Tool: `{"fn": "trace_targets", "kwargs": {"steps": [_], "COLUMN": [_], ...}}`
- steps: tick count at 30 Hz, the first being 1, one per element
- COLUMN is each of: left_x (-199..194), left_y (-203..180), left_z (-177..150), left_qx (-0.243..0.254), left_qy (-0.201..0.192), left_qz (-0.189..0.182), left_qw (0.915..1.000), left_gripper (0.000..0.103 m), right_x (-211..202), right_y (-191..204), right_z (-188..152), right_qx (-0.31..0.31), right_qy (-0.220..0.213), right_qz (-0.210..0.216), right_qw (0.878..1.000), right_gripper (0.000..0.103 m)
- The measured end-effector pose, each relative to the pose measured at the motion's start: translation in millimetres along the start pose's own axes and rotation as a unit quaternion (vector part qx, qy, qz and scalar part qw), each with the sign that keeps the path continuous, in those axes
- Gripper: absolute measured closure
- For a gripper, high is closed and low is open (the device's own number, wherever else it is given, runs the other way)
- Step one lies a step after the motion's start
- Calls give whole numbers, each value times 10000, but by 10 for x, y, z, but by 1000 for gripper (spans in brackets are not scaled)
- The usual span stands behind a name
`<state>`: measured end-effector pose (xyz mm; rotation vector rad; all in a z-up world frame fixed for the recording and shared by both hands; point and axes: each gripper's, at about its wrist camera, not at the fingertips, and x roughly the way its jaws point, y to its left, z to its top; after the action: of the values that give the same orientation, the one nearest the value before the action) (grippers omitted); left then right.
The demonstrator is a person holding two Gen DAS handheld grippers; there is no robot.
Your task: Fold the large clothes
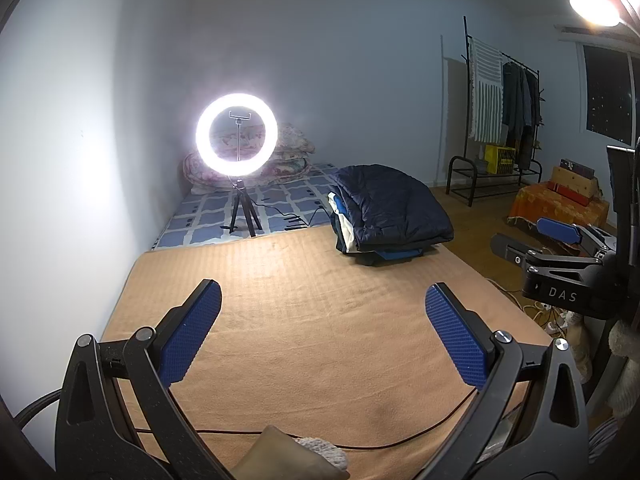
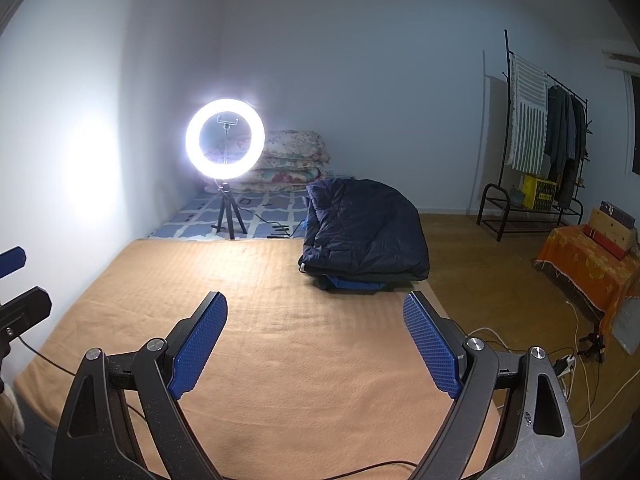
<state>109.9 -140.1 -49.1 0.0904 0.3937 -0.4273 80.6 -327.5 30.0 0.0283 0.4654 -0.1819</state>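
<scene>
Both-handed, left gripper (image 1: 323, 334) and right gripper (image 2: 316, 344) spread wide, angled down over blanket (image 2: 280, 320).

Low bed (image 1: 208, 220), set against the left wall. Near part covered by a tan blanket (image 1: 320, 320), spread flat; far part shows a blue-and-white checked sheet (image 1: 280, 204). On the blanket, at its far right corner: a stack of folded clothes (image 2: 364, 236), dark quilted jacket on top, blue and white pieces under it. A thin dark cable (image 1: 400, 440) crosses the blanket's near edge. On the sheet: a lit ring light on a small tripod (image 1: 236, 136), floral quilts (image 2: 296, 160) piled behind it.
</scene>
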Motion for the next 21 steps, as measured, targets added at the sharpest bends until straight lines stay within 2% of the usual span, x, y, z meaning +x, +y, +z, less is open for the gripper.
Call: {"fn": "trace_targets", "kwargs": {"steps": [21], "left_x": [-7], "left_y": [3], "left_z": [-14], "left_qx": [3], "left_qy": [-1], "left_qz": [-3], "left_qw": [10000], "left_gripper": [0], "right_x": [20], "right_y": [-1], "right_z": [-43], "right_qx": [-55], "right_qy": [34], "right_qz": [24], "right_qw": [10000], "right_gripper": [13]}}
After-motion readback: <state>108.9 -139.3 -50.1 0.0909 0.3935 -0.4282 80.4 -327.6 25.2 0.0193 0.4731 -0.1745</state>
